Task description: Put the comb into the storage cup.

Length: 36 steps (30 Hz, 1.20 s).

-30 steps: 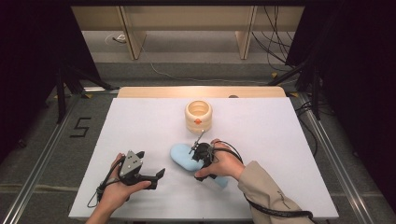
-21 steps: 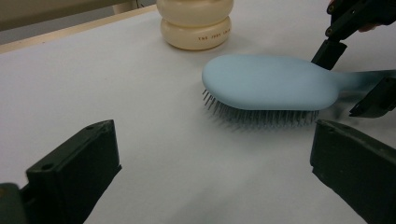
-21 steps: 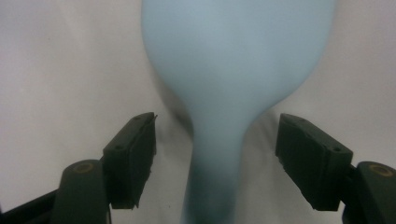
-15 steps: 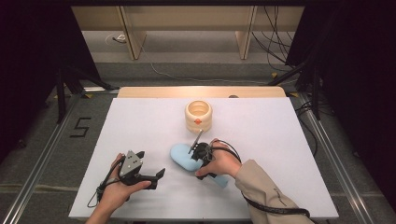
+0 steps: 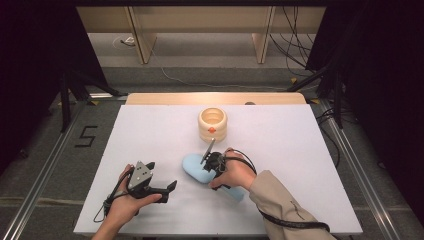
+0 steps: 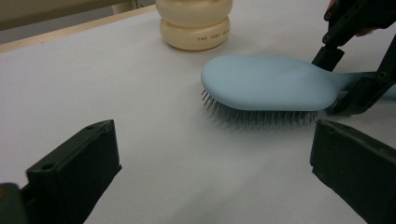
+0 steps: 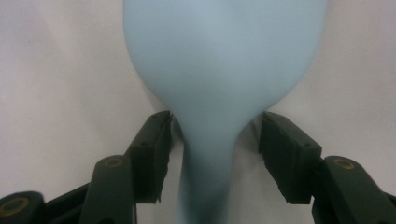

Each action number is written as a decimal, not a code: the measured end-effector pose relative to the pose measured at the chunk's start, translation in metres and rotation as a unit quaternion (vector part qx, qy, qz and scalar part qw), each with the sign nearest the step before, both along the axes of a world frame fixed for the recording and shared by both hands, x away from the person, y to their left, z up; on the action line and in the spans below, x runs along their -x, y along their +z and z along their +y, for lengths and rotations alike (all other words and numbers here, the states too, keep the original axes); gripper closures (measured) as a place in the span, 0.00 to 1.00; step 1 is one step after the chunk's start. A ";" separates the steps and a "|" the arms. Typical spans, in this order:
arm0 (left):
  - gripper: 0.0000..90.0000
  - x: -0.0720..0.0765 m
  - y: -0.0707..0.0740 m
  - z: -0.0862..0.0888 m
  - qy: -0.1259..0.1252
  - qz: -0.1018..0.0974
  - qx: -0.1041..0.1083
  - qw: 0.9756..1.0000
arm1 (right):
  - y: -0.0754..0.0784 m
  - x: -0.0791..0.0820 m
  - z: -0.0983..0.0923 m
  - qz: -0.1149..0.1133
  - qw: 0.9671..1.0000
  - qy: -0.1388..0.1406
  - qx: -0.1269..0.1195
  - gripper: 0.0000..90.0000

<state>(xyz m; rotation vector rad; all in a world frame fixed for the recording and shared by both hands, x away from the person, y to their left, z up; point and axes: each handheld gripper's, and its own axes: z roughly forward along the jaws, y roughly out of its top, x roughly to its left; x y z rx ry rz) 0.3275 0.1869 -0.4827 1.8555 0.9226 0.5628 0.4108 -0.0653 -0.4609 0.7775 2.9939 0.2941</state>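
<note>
Right gripper (image 7: pixel 212 158) has just been closing, fingers (image 7: pixel 149 154) astride the hairbrush (image 7: pixel 219 70) neck, not yet pinching — squeeze next; left gripper (image 6: pixel 210 172) spread wide.

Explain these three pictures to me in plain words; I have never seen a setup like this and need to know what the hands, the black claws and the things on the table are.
A person sits at a white table, holding a hand-held two-jaw gripper in each hand. One picture looks down from above. The other two come from cameras riding on the grippers, looking along their black jaws.

On the table lie a light blue hairbrush, bristles down, and a cream ringed container farther back.

The right gripper straddles the brush's neck. Its jaws have just been closing, yet a small gap shows beside each pad, so it is not gripped yet. The left gripper stands open and empty, aimed at the brush.
</note>
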 end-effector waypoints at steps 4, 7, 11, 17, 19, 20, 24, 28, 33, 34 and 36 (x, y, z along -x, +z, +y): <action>0.01 0.000 0.000 0.000 -0.001 0.000 0.000 1.000 | 0.000 0.001 0.002 0.000 1.000 0.000 0.001 0.52; 0.01 0.000 0.000 0.000 -0.001 0.000 0.000 1.000 | 0.000 0.001 0.003 0.003 1.000 -0.002 0.006 0.54; 0.01 0.000 0.000 0.000 -0.001 0.000 0.000 1.000 | 0.001 0.001 0.004 0.004 1.000 -0.007 0.013 0.56; 0.01 0.000 0.000 0.000 -0.001 0.000 0.000 1.000 | 0.001 0.000 0.006 0.000 1.000 -0.009 0.018 0.60; 0.01 0.000 0.000 0.000 -0.002 0.000 0.000 1.000 | 0.001 0.000 0.006 0.001 1.000 -0.011 0.023 0.62; 0.01 0.000 0.000 0.000 -0.001 0.000 -0.001 1.000 | 0.002 0.000 0.007 0.000 1.000 -0.012 0.026 0.63; 0.01 0.000 0.000 -0.001 -0.002 0.001 0.000 1.000 | 0.002 0.000 0.008 0.003 0.999 -0.015 0.029 0.67; 0.01 0.000 0.000 -0.001 -0.002 0.001 0.000 1.000 | 0.003 0.000 0.009 0.008 0.999 -0.017 0.031 0.72; 0.01 0.000 0.000 -0.001 -0.003 0.001 0.001 1.000 | 0.003 0.000 0.011 0.013 0.999 -0.020 0.038 0.76; 0.01 0.000 0.000 -0.001 -0.003 0.001 0.001 1.000 | 0.003 0.000 0.011 0.014 0.999 -0.020 0.039 0.76; 0.01 0.000 -0.001 -0.001 -0.003 0.002 0.001 1.000 | 0.003 0.000 0.011 0.014 0.999 -0.021 0.039 0.76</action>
